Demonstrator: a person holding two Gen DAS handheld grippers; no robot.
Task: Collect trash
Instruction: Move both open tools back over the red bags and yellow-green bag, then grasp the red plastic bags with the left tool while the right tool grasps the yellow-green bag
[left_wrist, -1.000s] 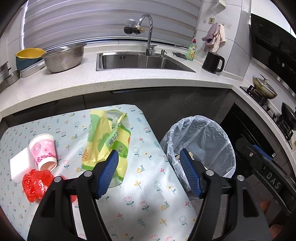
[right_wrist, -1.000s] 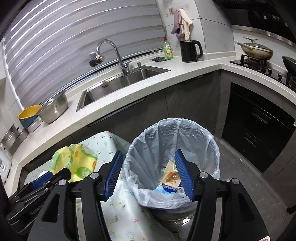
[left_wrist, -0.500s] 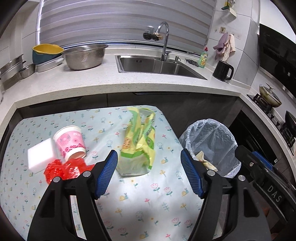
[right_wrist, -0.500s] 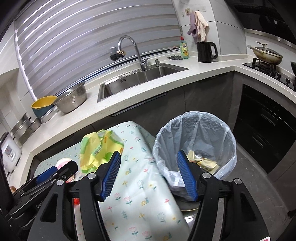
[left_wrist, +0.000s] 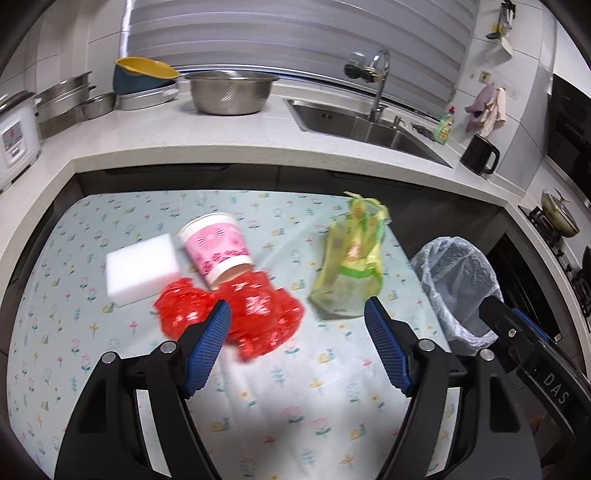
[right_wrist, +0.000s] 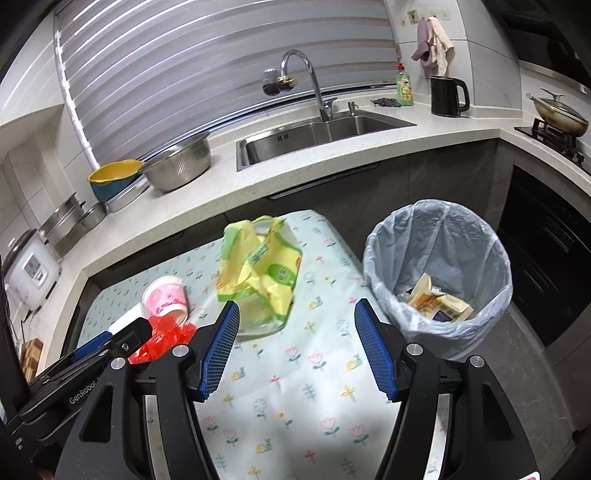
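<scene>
The left gripper, jaws apart and empty, hovers above the floral table. The lined trash bin stands off its right edge. The yellow-green bag lies ahead-right, long axis pointing away; the red wrapper sits nearest, directly ahead, touching the tipped pink cup. The right gripper is likewise parted.

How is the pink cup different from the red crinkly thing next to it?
The pink paper cup is a stiff, smooth round shape lying tipped on its side; the red plastic wrapper is crumpled flat into a shapeless, shiny heap. The cup has a printed pattern and white rim; the wrapper is plain red. Both lie touching on the flowered tablecloth.
</scene>
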